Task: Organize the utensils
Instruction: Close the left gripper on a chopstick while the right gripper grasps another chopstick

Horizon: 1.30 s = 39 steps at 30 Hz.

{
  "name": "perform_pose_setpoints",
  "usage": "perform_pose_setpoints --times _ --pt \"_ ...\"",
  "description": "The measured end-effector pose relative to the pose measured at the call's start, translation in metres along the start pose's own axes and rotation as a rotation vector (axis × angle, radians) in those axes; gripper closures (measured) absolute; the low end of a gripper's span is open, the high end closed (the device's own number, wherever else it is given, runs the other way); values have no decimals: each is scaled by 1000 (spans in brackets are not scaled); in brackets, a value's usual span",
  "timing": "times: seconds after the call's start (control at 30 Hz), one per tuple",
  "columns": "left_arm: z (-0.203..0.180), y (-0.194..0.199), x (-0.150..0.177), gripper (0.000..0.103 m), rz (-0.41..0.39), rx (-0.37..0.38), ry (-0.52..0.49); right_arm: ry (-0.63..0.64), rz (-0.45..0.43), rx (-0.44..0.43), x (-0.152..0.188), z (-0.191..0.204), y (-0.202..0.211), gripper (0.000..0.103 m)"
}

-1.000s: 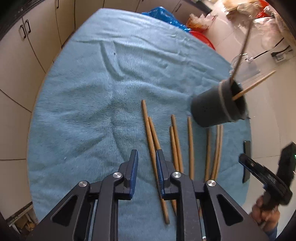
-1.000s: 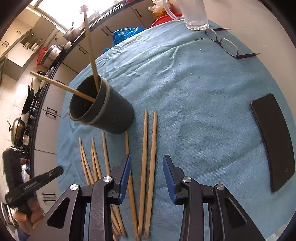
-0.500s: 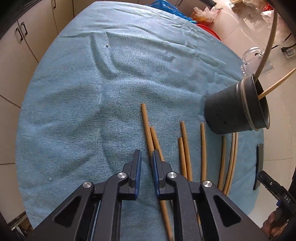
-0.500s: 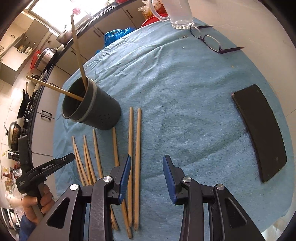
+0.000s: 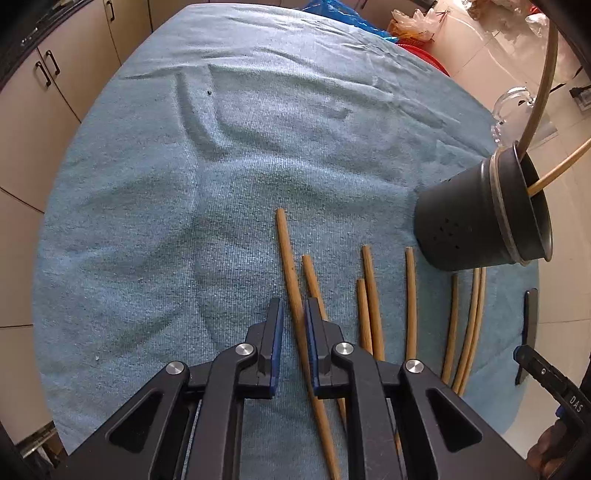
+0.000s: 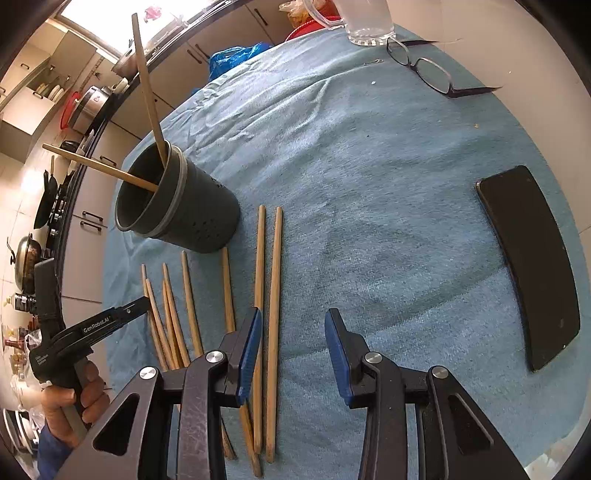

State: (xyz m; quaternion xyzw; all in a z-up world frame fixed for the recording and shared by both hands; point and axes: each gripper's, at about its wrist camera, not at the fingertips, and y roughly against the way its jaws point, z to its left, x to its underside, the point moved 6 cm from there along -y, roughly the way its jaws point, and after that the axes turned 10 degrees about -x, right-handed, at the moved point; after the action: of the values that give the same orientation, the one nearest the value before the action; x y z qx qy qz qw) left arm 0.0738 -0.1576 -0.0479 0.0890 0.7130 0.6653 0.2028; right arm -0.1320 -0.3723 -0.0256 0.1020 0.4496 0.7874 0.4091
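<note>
The left gripper [image 5: 293, 332] is held low over the cloth, pointing forward. Its blue-padded jaws stand narrowly apart, straddling the leftmost wooden chopstick [image 5: 291, 291]; whether the pads press it cannot be told. A bare hand [image 6: 70, 402] holds the tool's black handle.

The right gripper [image 6: 293, 354] is also low, jaws wide apart and holding nothing. The rightmost chopstick [image 6: 274, 295] lies between the jaws, just beside the left pad.

The work surface is a rounded table covered by a blue terry towel [image 5: 177, 229], creased at its far side. Beige kitchen cabinets [image 5: 48, 85] stand beyond it.

The loose chopsticks [image 6: 188, 295] lie roughly parallel on the towel, just in front of a dark cylindrical utensil holder [image 6: 188, 206] with small perforations. Two chopsticks [image 6: 147, 88] stand tilted inside the holder. Well apart to the right lie a black smartphone [image 6: 532, 258], spectacles [image 6: 432, 74] and a clear glass mug [image 6: 365, 18].
</note>
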Motion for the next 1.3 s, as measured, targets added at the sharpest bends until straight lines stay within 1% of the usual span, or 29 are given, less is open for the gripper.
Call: perform_pose_setpoints --times 0.13,0.3,0.4,0.6,0.67,0.7,0.73,0.8,0.83,0.87,0.97,1.1,1.2,1.3 --pt "8 2 9 93 6 -13 -2 -4 16 -4 -3 2 -8 64" --pt "20 7 28 94 18 10 16 -1 33 4 -12 7 -22 64" --pt "22 7 30 94 14 20 7 -1 46 14 -16 9 -32 64" --pt "22 6 29 94 12 30 7 22 90 82 -25 12 -59 65" --pt "21 7 28 94 3 22 2 31 97 104 -26 11 -65 69" --pt "20 8 29 94 -4 15 -6 44 95 119 -26 12 -67 70" --pt "19 9 30 95 -13 7 -14 60 95 133 -26 13 -68 70" --pt "17 10 30 95 -33 -5 -21 108 103 161 -25 20 -71 75" --pt "15 11 31 96 -46 -10 -29 116 106 149 -25 22 -73 85" --pt "15 12 33 96 -52 -7 -34 121 111 131 -24 25 -74 91" --pt "11 20 35 97 -69 43 -31 137 103 135 -24 28 -73 102" --pt "9 40 35 97 -115 55 -40 94 70 60 -20 20 -62 102" --pt "8 47 36 97 -125 52 -38 72 53 37 -21 13 -53 102" --pt "8 46 37 97 -118 42 -36 61 65 29 -23 8 -50 101"
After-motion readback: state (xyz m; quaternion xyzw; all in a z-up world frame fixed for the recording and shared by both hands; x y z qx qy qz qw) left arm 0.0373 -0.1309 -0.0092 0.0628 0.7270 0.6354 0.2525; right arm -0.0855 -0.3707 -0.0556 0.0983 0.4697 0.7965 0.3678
